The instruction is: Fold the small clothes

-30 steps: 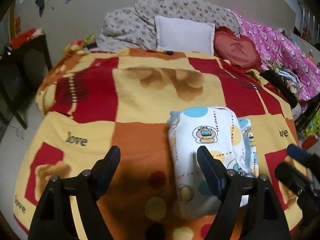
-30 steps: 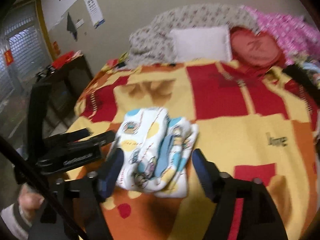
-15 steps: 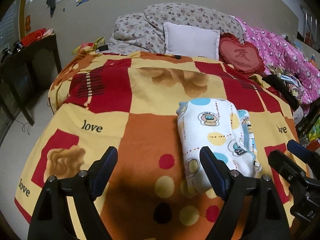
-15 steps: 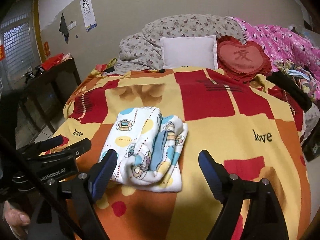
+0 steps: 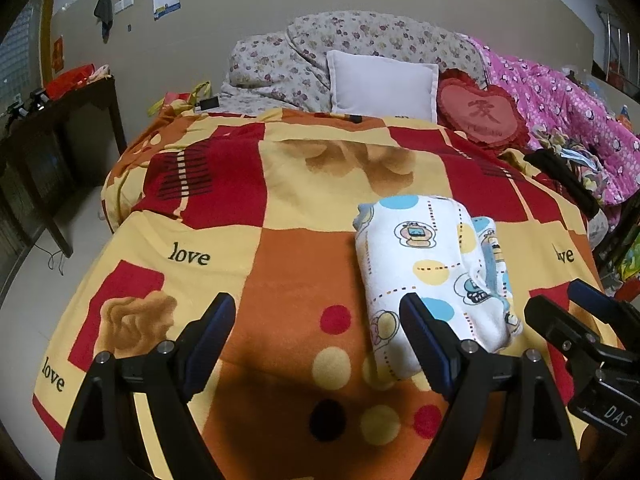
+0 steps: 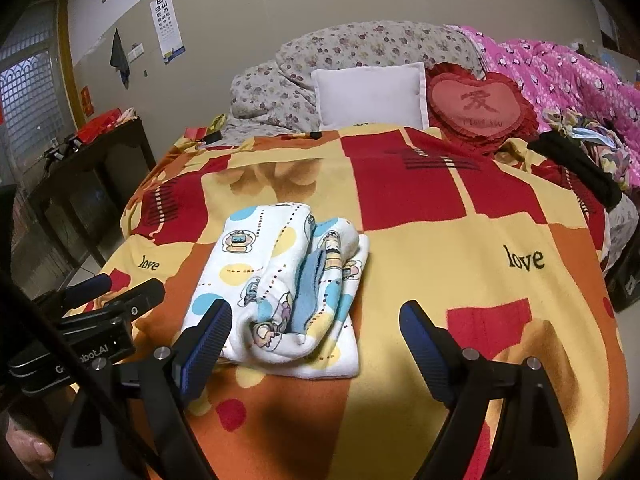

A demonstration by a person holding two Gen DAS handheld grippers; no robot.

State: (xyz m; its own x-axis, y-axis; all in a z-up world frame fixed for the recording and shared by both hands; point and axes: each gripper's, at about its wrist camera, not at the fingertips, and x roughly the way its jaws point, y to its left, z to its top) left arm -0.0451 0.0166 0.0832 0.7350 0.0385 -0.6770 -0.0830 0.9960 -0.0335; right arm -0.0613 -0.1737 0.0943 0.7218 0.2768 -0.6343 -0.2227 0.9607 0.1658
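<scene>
A small white garment with cartoon prints and coloured dots (image 5: 432, 276) lies folded into a compact bundle on the patchwork blanket (image 5: 280, 200). In the right wrist view the garment (image 6: 280, 276) shows its blue lining at the open edge. My left gripper (image 5: 320, 320) is open and empty, held above the blanket just left of the bundle. My right gripper (image 6: 316, 328) is open and empty, held above the bundle's near right edge. Neither gripper touches the cloth.
A white pillow (image 5: 382, 86), a red heart cushion (image 5: 476, 114), a floral quilt (image 5: 320, 52) and a pink quilt (image 5: 560, 108) lie at the bed's head and right side. A dark table (image 5: 48, 140) stands at the left. A black item (image 6: 576, 168) lies at the right edge.
Both grippers have drawn back and upward from the folded garment, so more of the bed shows. The garment lies still and unchanged.
</scene>
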